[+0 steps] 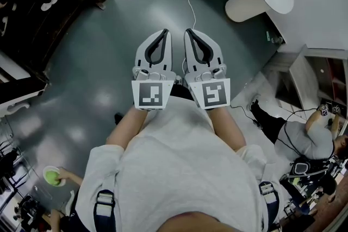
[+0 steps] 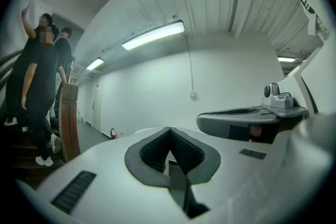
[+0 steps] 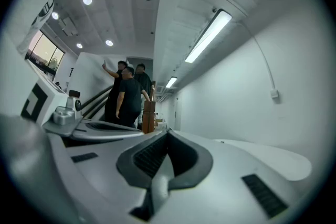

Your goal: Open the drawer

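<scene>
Drawer: you cannot pick one out.
Left gripper (image 1: 165,31): clenched, empty, above grey floor (image 1: 109,24).
Right gripper (image 1: 187,31): just right of it, clenched, empty.

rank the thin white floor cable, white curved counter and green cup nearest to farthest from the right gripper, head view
1. thin white floor cable, just ahead of the right gripper
2. white curved counter, upper right
3. green cup, held at far lower left

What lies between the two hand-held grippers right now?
Nothing. The head view shows the left hand-held gripper and right hand-held gripper side by side, both shut, with only a narrow strip of grey floor between them.
</scene>
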### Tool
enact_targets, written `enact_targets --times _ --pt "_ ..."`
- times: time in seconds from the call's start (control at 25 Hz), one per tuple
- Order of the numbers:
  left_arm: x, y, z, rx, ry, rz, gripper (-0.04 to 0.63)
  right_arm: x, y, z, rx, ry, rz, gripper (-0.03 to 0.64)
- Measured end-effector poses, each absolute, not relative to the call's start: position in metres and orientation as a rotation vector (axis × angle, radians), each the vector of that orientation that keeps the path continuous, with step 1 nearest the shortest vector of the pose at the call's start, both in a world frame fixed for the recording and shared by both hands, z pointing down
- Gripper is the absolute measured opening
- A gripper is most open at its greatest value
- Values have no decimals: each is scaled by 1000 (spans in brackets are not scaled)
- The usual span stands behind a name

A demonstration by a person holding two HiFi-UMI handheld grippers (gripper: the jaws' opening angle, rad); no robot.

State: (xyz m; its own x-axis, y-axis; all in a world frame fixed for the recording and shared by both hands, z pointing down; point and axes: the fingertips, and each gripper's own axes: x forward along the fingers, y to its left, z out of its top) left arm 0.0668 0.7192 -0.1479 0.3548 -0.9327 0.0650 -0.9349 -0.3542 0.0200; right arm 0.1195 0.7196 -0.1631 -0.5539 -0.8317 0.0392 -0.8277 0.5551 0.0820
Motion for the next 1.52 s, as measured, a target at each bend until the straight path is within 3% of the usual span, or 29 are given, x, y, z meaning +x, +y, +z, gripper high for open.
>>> enact_targets --times 0.48,1.12,1.52 --pt "78 655 -125 2496 -1758 93 6 137 654 -138 1423 -2691 -8 14" --pt "41 424 -101 2538 -1644 122 6 84 434 -123 1393 -2634 5 14" --pt "18 347 -90 2497 -1633 141 6 68 361 -112 1357 -2611 77 14"
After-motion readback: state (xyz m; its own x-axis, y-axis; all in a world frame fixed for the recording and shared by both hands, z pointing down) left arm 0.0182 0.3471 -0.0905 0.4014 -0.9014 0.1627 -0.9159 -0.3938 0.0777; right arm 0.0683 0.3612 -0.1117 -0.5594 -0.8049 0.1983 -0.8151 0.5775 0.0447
